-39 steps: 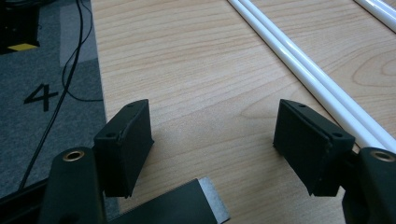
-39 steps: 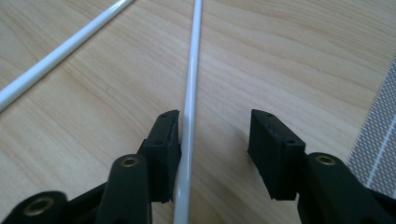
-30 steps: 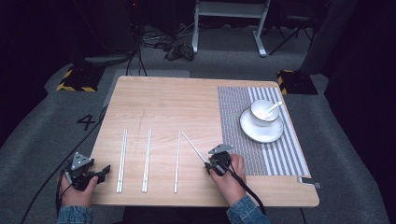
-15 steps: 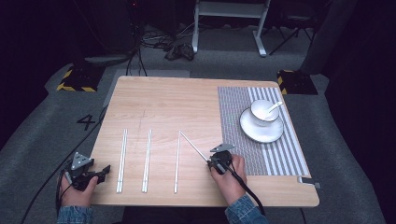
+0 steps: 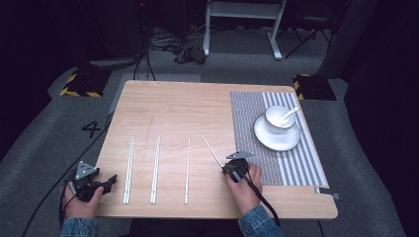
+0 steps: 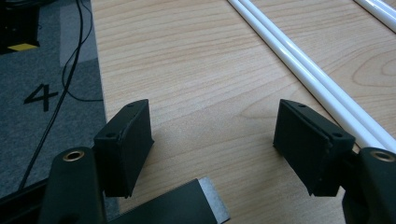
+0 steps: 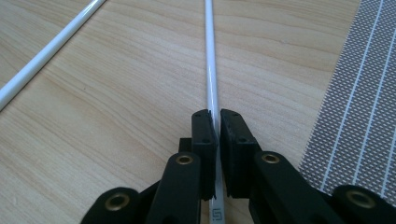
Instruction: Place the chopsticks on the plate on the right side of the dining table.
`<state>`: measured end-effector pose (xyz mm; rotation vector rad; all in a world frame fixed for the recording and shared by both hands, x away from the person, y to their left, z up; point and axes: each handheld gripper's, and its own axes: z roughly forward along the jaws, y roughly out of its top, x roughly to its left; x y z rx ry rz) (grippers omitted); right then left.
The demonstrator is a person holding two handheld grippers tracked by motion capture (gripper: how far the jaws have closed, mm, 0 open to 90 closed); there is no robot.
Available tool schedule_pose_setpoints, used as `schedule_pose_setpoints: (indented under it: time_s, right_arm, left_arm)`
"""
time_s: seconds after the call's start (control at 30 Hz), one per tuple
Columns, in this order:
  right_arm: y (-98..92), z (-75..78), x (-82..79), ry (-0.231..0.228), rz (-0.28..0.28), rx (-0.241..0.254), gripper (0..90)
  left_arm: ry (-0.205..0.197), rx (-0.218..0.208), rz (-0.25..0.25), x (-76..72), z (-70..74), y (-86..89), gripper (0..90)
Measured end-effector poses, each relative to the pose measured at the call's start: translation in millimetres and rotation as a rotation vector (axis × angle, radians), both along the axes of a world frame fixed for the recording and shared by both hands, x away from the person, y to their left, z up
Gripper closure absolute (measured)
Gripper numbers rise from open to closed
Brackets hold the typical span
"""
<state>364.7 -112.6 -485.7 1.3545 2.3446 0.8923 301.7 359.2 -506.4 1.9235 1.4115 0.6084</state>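
Lying aslant on the wooden surface (image 5: 173, 113), one white chopstick (image 7: 210, 70) has bare wood on both sides and the striped placemat (image 5: 247, 123) to its right. Its near end sits pinched between the jaws of the right gripper (image 7: 214, 122), hand (image 5: 243, 190) low at the near edge. Left gripper (image 6: 215, 140), jaws spread, rests at the surface's left edge beside a chopstick pair (image 6: 303, 70).

Chopsticks (image 5: 156, 169) left of placemat (image 5: 276, 143)
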Motion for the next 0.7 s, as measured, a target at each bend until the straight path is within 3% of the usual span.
schedule_pose_setpoints:
  time_s: [0.13,0.27,0.43,0.7]
  right_arm:
    - [-4.8,-0.4,1.9,0.011,-0.012,0.032,85.3]
    - [-9.5,3.5,1.8,-0.009,0.003,0.067,85.4]
    - [-13.7,16.3,0.9,-0.036,0.024,0.075,85.5]
    - [-17.9,24.4,-1.6,-0.075,0.036,0.079,85.5]
  left_arm:
    - [0.000,0.000,0.000,0.0,0.0,0.0,27.7]
    - [0.000,0.000,0.000,0.0,0.0,0.0,27.7]
    - [0.000,0.000,0.000,0.0,0.0,0.0,27.7]
    - [0.000,0.000,0.000,0.0,0.0,0.0,27.7]
